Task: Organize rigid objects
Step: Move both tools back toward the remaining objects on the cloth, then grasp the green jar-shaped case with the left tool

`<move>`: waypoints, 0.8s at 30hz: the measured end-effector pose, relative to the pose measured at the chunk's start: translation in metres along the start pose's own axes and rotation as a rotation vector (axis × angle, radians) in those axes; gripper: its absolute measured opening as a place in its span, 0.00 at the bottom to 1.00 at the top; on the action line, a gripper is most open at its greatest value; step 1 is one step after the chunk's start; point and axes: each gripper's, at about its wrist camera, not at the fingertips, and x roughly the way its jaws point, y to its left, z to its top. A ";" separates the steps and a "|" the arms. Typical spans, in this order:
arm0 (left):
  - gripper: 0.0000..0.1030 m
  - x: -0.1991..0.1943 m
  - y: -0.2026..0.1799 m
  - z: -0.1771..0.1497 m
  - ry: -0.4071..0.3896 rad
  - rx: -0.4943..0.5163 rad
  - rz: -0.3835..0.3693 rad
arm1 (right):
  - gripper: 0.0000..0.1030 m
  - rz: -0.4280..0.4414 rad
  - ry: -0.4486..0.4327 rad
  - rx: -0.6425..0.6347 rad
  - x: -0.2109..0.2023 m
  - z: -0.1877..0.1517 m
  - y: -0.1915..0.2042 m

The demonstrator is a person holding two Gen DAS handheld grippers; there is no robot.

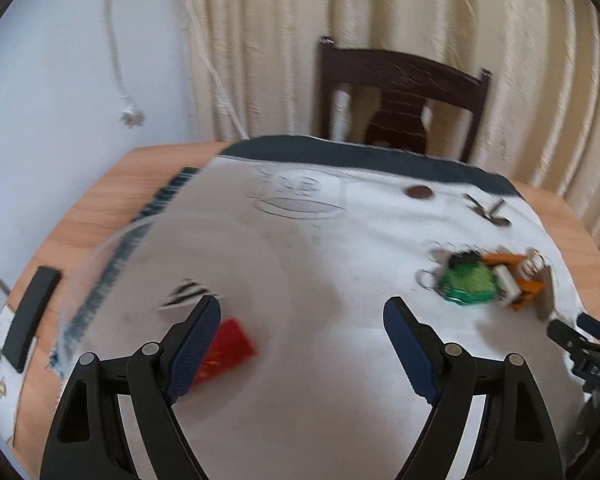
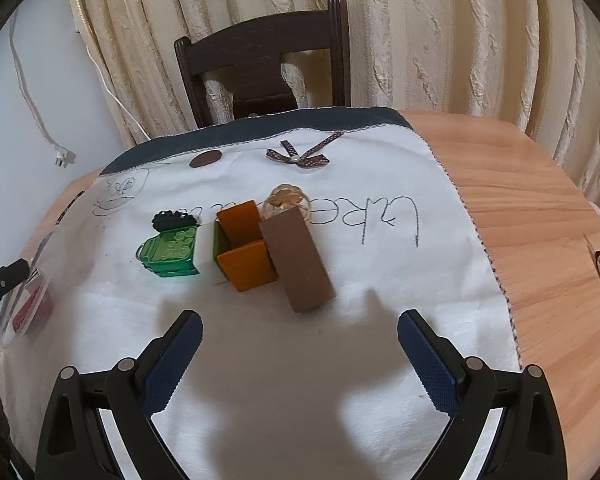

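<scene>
Hovered with the left gripper (image 1: 302,320) and right gripper (image 2: 300,332) both spread and empty. Faced the brown block (image 2: 298,258) mid-worktop; probably called for lowering and clamping next.

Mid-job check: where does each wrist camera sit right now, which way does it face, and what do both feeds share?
Left wrist: above the white cloth, facing the chair; own open left tongs frame a red card; right tongs' tips at right edge.
Right wrist: above the cloth's near edge, same heading; own open right tongs empty; left tongs' tip at left edge.
Shared: green box, orange box, chair, curtain.
</scene>
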 end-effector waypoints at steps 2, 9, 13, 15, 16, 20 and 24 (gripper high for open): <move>0.82 0.004 -0.016 0.001 0.019 0.028 -0.027 | 0.97 0.001 -0.001 0.000 0.000 0.000 -0.004; 0.82 0.025 -0.066 0.004 0.088 0.110 -0.088 | 0.97 0.030 0.003 0.030 0.003 0.000 -0.016; 0.82 0.041 -0.091 0.006 0.140 0.141 -0.105 | 0.97 0.054 0.006 0.053 0.004 -0.002 -0.021; 0.82 0.047 -0.099 0.006 0.155 0.152 -0.108 | 0.97 0.067 0.008 0.066 0.004 -0.002 -0.024; 0.82 0.050 -0.104 0.006 0.162 0.158 -0.109 | 0.97 0.072 0.009 0.070 0.004 -0.002 -0.025; 0.82 0.066 -0.120 0.009 0.190 0.170 -0.118 | 0.97 0.092 0.006 0.089 0.003 -0.002 -0.027; 0.82 0.080 -0.131 0.011 0.220 0.163 -0.139 | 0.97 0.103 0.002 0.102 0.002 -0.002 -0.029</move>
